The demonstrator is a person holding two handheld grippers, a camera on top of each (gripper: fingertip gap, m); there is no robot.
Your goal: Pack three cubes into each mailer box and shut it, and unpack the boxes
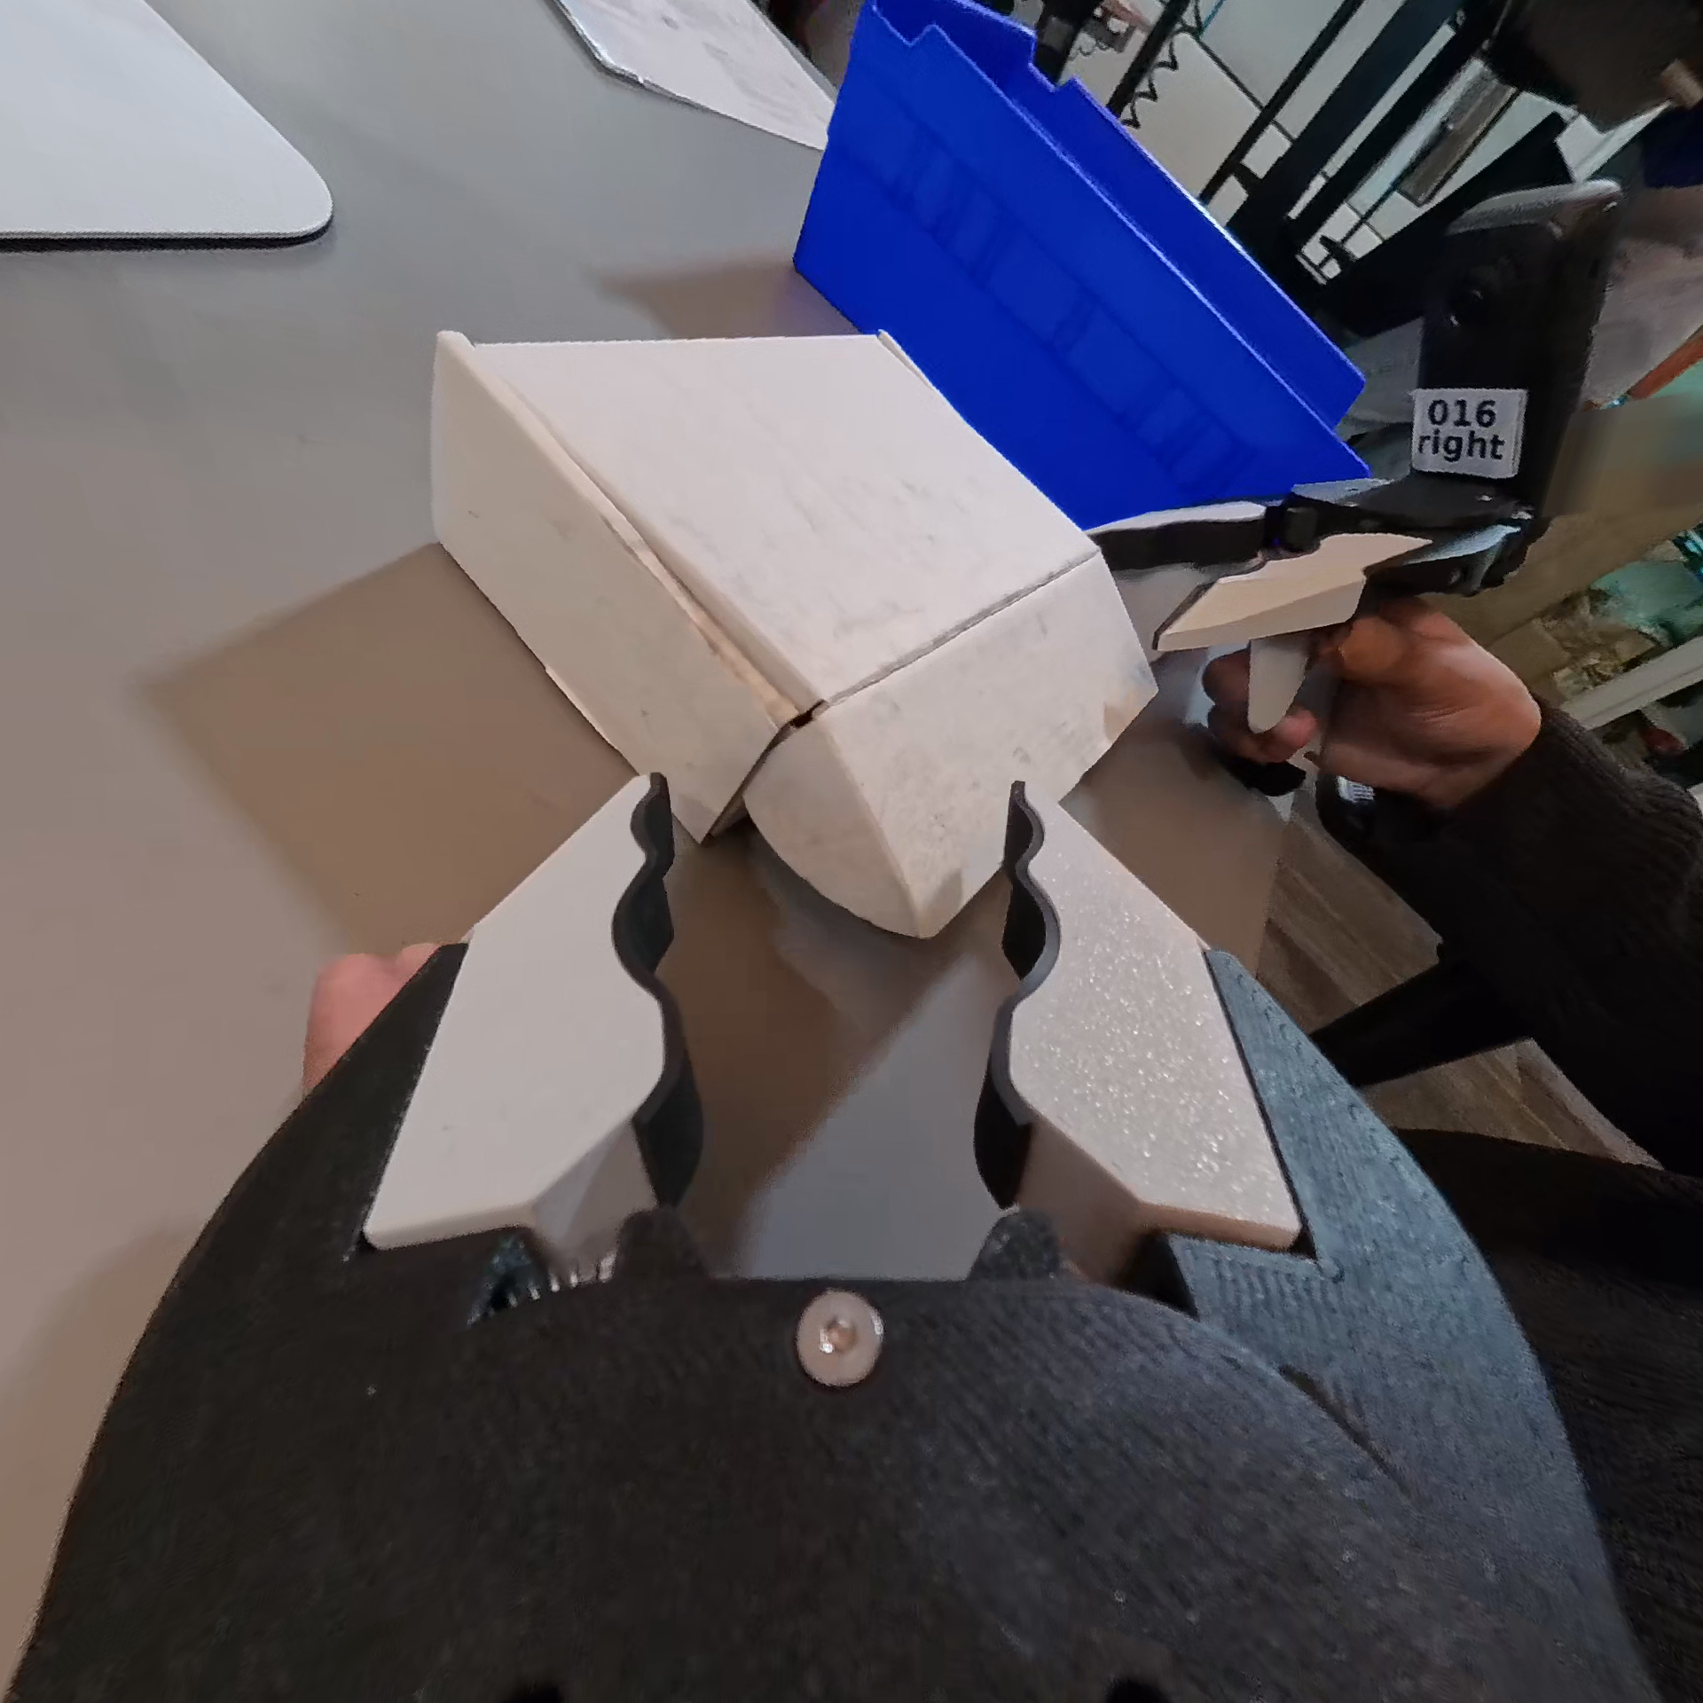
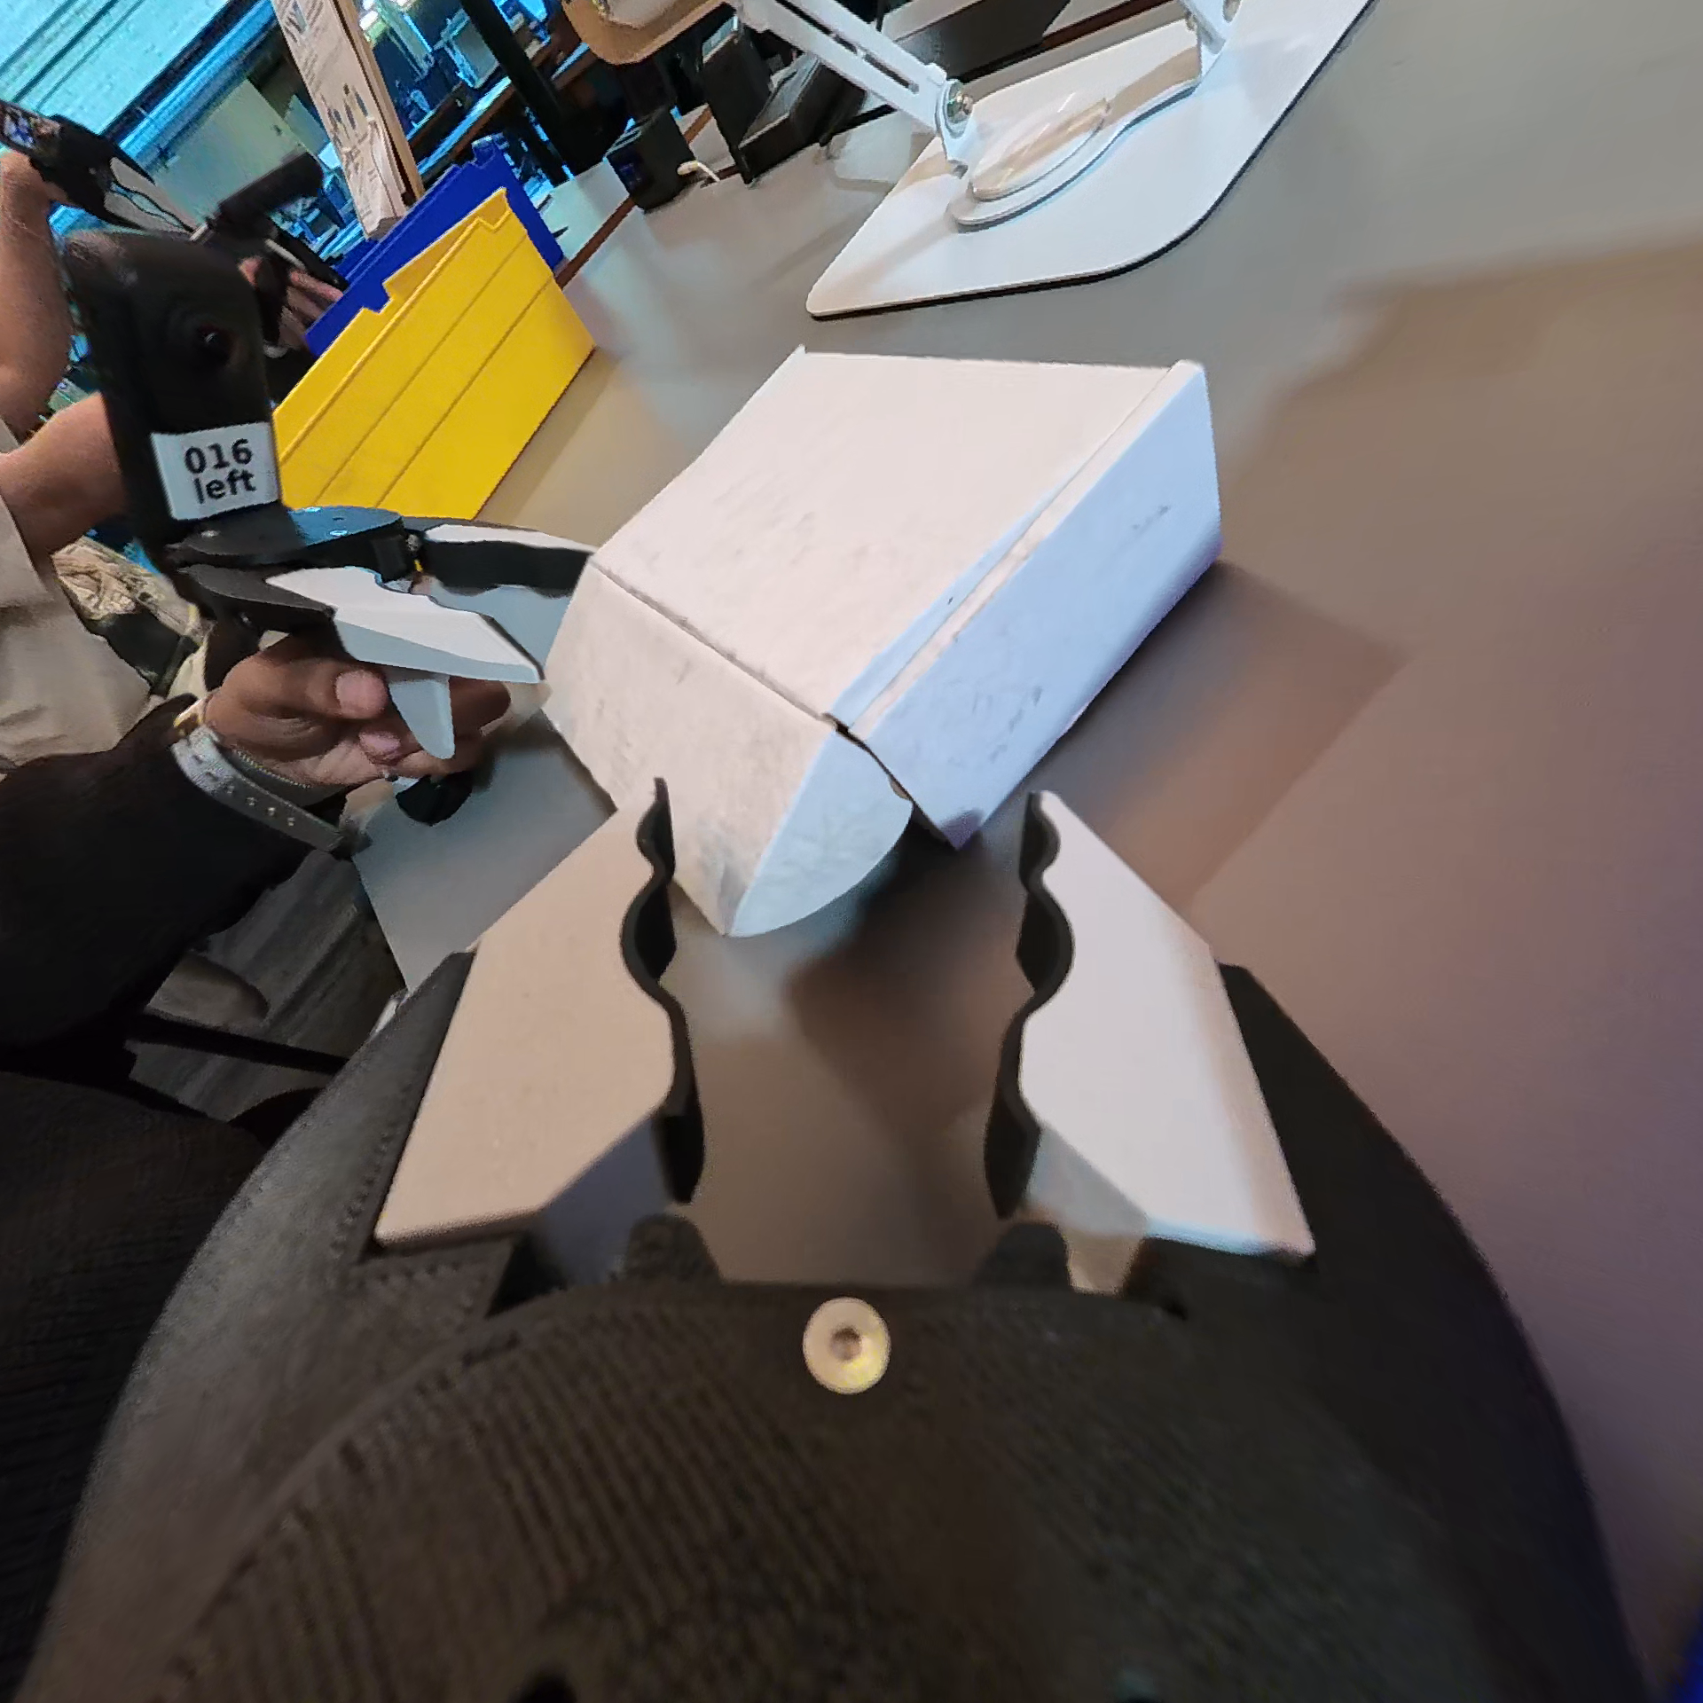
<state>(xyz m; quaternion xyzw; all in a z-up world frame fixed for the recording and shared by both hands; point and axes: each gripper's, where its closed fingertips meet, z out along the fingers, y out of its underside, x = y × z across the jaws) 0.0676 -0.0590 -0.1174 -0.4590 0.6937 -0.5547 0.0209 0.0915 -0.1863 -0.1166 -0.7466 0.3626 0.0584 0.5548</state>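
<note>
Jaws of both grippers parted, empty, level, flanking closed mailer box (image 1: 792,553) corners.

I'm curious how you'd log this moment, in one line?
mailer box: shut, on table | left gripper: open, empty | right gripper: open, empty | cubes: unseen

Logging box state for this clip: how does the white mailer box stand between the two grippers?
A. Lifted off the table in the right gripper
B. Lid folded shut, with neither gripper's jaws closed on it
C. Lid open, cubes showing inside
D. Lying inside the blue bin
B: the mailer box rests shut on the table, and both the left gripper and right gripper stand before it with jaws apart, gripping nothing.
</note>
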